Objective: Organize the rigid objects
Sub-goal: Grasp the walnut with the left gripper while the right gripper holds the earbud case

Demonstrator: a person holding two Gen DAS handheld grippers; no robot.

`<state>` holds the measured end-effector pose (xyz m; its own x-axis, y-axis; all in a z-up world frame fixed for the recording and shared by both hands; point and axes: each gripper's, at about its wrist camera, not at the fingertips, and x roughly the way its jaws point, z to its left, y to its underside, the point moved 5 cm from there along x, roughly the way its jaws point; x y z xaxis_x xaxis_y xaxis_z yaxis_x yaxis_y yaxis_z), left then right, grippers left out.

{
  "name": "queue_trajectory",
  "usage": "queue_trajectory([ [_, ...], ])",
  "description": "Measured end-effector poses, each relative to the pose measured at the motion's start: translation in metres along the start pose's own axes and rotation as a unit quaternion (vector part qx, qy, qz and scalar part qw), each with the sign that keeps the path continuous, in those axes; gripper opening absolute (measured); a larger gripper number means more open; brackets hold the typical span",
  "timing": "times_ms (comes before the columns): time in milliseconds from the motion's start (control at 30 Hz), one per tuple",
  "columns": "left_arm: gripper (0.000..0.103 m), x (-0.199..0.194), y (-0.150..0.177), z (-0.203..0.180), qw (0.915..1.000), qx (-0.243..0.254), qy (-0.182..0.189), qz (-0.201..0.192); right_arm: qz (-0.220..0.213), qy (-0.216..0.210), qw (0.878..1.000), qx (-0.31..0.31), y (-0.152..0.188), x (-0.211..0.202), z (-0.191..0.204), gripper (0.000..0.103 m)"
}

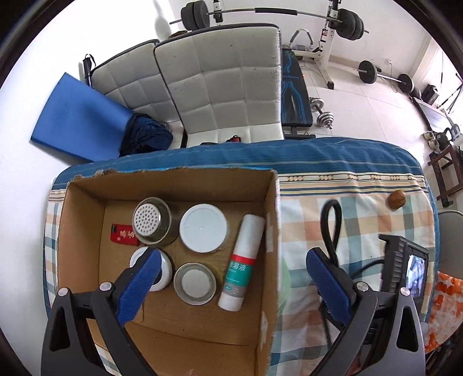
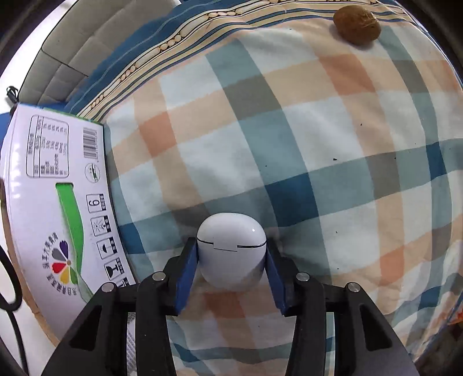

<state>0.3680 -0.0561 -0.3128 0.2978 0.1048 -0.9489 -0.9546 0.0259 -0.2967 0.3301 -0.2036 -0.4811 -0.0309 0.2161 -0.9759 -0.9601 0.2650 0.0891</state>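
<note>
The right claw is clamped on a white earbud case, which rests on the checked cloth just right of the cardboard box. Over the box, the left claw hangs with its blue pads spread wide, nothing between them. Inside the box stand several tins and jars beside a lying white tube. A walnut sits farther off, well right of the box.
</note>
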Motion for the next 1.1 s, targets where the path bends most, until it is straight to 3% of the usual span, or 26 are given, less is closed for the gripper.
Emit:
queue_trajectory([
  [67,0.103,-0.002,-0.004,-0.014,0.9998,0.016,0.007,-0.001,0.003,-0.011,1.0,0.008,-0.001,-0.006,-0.012,0.048],
  [200,0.103,0.0,-0.017,-0.067,0.9969,0.067,0.041,-0.001,-0.029,-0.019,0.999,0.038,-0.013,-0.047,-0.071,0.048],
  [400,0.102,0.039,-0.045,-0.173,0.9813,0.17,0.089,0.017,-0.065,-0.009,0.994,0.083,-0.054,-0.101,-0.167,0.048],
  [467,0.082,0.059,-0.051,-0.201,0.9769,0.185,0.099,0.039,-0.068,-0.002,0.993,0.096,-0.062,-0.105,-0.196,0.048],
  [500,0.066,0.071,-0.055,-0.215,0.9738,0.188,0.114,0.058,-0.069,0.0,0.992,0.108,-0.068,-0.105,-0.21,0.048],
  [533,0.061,0.079,-0.057,-0.223,0.9721,0.189,0.12,0.07,-0.067,-0.004,0.991,0.118,-0.074,-0.105,-0.221,0.048],
  [767,0.063,0.116,-0.064,-0.285,0.9528,0.243,0.145,0.11,-0.054,-0.031,0.987,0.147,-0.1,-0.099,-0.257,0.048],
  [867,0.06,0.122,-0.06,-0.303,0.9471,0.269,0.129,0.117,-0.05,-0.036,0.987,0.148,-0.104,-0.108,-0.278,0.048],
  [967,0.049,0.127,-0.059,-0.31,0.9461,0.275,0.126,0.116,-0.045,-0.039,0.987,0.147,-0.106,-0.1,-0.276,0.048],
  [1067,0.03,0.127,-0.059,-0.305,0.9475,0.266,0.133,0.118,-0.04,-0.041,0.988,0.144,-0.104,-0.098,-0.273,0.048],
  [1100,0.03,0.124,-0.058,-0.302,0.9487,0.261,0.135,0.118,-0.039,-0.04,0.988,0.142,-0.102,-0.097,-0.272,0.048],
])
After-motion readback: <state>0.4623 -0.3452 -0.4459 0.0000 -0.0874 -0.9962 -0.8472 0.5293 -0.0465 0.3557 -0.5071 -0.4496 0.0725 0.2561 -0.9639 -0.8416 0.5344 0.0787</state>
